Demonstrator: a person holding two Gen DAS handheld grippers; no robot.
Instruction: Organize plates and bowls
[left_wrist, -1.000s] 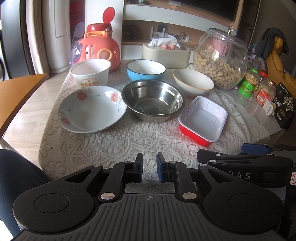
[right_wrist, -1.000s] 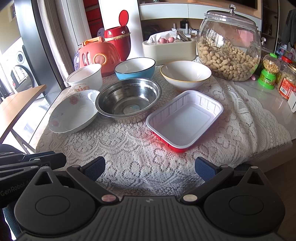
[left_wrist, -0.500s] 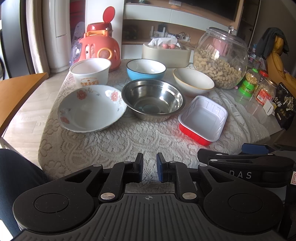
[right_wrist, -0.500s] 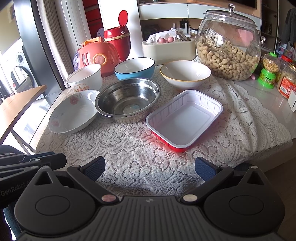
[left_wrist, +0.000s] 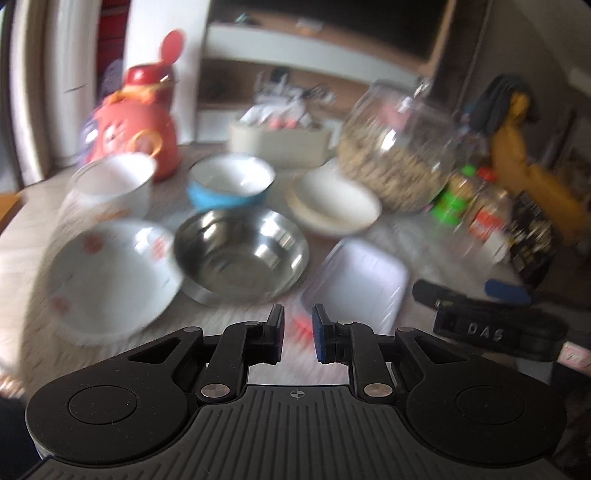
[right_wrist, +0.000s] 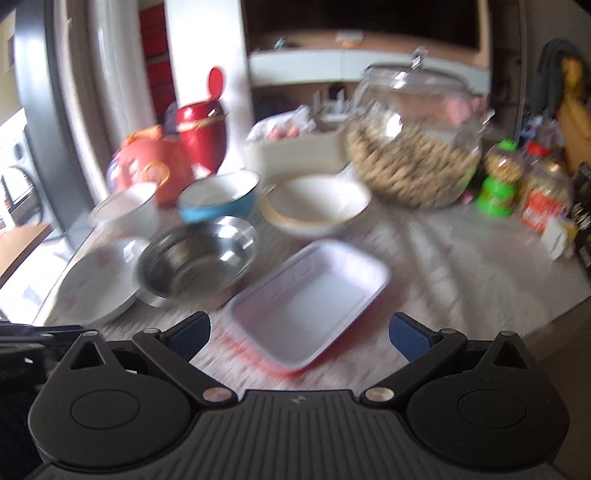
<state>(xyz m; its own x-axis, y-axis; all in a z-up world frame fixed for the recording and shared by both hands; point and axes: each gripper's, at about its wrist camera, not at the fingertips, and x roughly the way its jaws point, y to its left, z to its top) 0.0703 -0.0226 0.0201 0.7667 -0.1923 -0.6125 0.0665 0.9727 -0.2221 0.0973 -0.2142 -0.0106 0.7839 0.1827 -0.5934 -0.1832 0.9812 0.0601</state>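
Starting near: your left hand-held gripper (left_wrist: 298, 334) is nearly closed and empty, your right hand-held gripper (right_wrist: 299, 334) wide open, empty, both angled down. Tray (right_wrist: 308, 301) sits nearest, steel bowl (right_wrist: 197, 262) and plate (right_wrist: 98, 282) beyond. Risk: rushing in could knock touching dishes off the surface (right_wrist: 461, 266).

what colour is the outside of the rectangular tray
Red outside, white inside: the rectangular tray shows it best in the right wrist view, along its near edge.
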